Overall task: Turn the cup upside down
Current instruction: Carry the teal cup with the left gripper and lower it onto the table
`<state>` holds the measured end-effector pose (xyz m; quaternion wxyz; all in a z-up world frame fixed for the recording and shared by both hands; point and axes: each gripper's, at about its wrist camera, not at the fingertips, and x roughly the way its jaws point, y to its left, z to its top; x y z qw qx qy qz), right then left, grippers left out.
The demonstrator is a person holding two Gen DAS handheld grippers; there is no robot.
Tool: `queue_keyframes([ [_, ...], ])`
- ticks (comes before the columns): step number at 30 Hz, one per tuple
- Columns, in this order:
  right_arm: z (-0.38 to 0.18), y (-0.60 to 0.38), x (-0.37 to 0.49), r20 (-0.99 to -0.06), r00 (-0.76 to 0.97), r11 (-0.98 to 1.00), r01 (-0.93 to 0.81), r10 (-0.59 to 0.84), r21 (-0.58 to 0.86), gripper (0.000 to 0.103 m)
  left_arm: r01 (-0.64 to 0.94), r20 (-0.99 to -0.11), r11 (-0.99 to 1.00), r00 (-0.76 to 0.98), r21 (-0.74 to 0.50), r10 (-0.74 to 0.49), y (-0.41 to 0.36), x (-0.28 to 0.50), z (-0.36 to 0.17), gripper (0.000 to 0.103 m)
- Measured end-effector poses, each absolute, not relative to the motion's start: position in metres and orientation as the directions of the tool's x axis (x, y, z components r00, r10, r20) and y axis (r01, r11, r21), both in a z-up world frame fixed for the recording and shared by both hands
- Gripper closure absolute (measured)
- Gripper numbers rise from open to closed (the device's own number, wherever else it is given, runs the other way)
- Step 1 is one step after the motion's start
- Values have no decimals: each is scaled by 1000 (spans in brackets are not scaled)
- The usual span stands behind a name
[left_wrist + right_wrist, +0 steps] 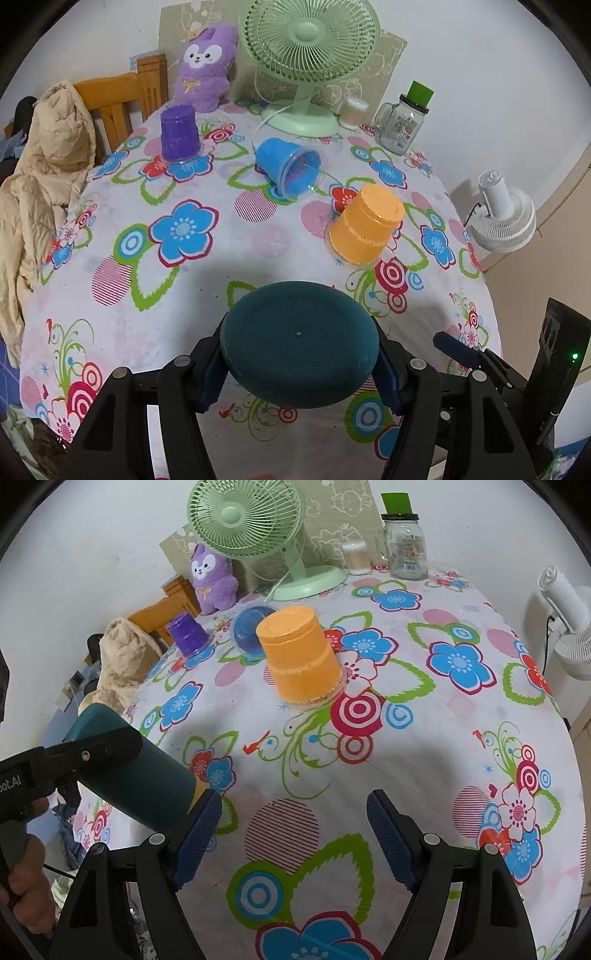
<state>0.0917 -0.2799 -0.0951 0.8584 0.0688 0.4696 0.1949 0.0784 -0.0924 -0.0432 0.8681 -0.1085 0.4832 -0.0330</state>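
My left gripper (300, 373) is shut on a dark teal cup (299, 349), held above the near part of the table with its flat base toward the camera. In the right wrist view the teal cup (136, 775) lies roughly level, in the left gripper's fingers (92, 753). My right gripper (293, 840) is open and empty above the floral tablecloth (443, 738), just right of the teal cup. An orange cup (364, 230) (301, 657) stands upside down. A purple cup (180, 133) (187, 633) stands upside down. A blue cup (290, 166) (249, 627) lies on its side.
A green fan (306, 55), a purple plush toy (205, 62), a glass jar with a green lid (404, 118) and a swab box (352, 112) stand at the back. A wooden chair with a beige jacket (48, 147) is at left. A white fan (504, 214) stands off the right edge.
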Motion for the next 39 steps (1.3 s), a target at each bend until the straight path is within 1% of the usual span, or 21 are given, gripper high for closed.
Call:
queue_keyframes([
  [14, -88, -270, 85, -776, 490, 914, -290, 397, 285, 20, -67, -813, 977, 568, -203, -130, -81, 72, -35, 35],
  [15, -88, -270, 85, -776, 490, 914, -291, 397, 284, 20, -71, -811, 978, 571, -198, -123, -81, 72, -34, 33],
  [18, -87, -267, 83, -777, 490, 914, -296, 396, 279, 20, -74, -805, 977, 581, -200, -121, -79, 69, -30, 16],
  [23, -85, -264, 81, -777, 491, 914, -301, 394, 273, 20, -60, -796, 977, 591, -204, -130, -79, 66, -27, 13],
  [39, -74, -247, 76, -770, 504, 912, -325, 391, 250, 20, -68, -789, 974, 599, -216, -133, -67, 56, -24, 12],
])
